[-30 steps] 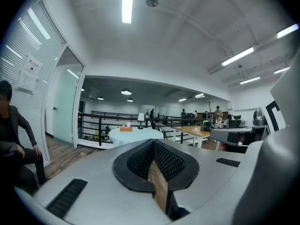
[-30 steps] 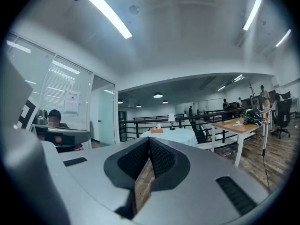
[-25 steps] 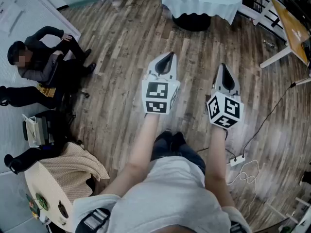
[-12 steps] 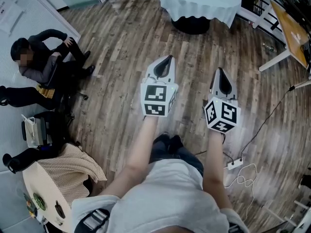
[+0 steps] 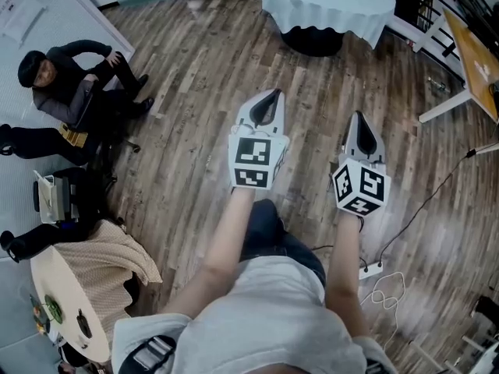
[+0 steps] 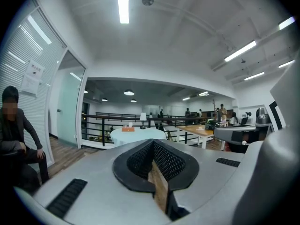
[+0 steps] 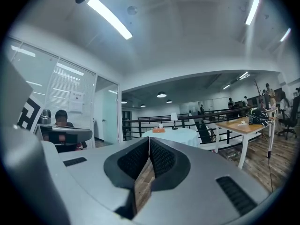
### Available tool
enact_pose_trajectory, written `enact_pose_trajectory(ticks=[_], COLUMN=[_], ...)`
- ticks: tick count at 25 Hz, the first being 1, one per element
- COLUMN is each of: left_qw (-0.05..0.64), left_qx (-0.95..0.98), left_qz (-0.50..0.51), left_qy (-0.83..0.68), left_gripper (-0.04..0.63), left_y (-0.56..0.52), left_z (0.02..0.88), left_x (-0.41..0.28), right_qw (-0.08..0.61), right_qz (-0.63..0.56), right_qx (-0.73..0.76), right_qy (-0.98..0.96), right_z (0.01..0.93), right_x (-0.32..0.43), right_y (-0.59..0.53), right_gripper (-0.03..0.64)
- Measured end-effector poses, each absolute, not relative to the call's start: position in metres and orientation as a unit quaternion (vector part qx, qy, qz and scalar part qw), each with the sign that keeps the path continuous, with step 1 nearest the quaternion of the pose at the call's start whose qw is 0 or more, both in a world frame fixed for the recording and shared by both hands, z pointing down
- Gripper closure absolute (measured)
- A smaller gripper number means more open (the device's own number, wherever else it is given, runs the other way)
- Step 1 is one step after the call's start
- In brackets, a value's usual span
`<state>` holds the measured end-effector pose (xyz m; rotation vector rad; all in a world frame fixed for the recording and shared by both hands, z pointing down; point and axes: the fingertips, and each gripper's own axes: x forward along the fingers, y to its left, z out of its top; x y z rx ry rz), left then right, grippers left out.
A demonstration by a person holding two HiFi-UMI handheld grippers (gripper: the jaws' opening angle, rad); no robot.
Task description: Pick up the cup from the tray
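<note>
Head view: from atop the person's head, facing steeply down at the wooden floor [image 5: 195, 92], left gripper [image 5: 270, 96] and right gripper [image 5: 358, 119] close below. Left gripper view, right gripper view: mounted just behind each gripper's jaws, facing level across the room. Shared by all 3: round cloth-covered table [image 5: 320, 2], far ahead [image 6: 138, 133] [image 7: 172, 135].

Open-plan office: plank floor [image 5: 187, 131], ceiling strip lights [image 6: 123, 3], glass partition [image 6: 65, 108] at left, wooden desks [image 7: 240, 123] far right (people [image 7: 268, 92] standing there), black railing [image 6: 104, 122] beyond.
</note>
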<state>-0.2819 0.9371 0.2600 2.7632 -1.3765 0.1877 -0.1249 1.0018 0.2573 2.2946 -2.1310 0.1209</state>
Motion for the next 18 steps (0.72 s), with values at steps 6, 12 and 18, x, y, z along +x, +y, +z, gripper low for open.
enact_pose_trajectory(ticks=[6,12,18], left_qw=[0.027,0.033,0.036], left_qx=[0.890,0.893,0.896], left_qz=[0.065,0.064,0.062], left_qy=[-0.450,-0.445,-0.438], left_gripper=[0.588,0.588,0.588], left_y=[0.916,0.866,0.790], left_z=[0.266,0.275,0.278], left_x=[-0.274,-0.263,-0.248], right_qw=[-0.001,0.003,0.006], right_qz=[0.056,0.057,0.062], right_qx=[0.728,0.726,0.730], right_qy=[-0.684,-0.686,-0.680], right_z=[0.267,0.273,0.277], right_x=[-0.114,-0.108,-0.096], right_y=[0.981,0.930,0.855], right_gripper=[0.608,0.608,0.608])
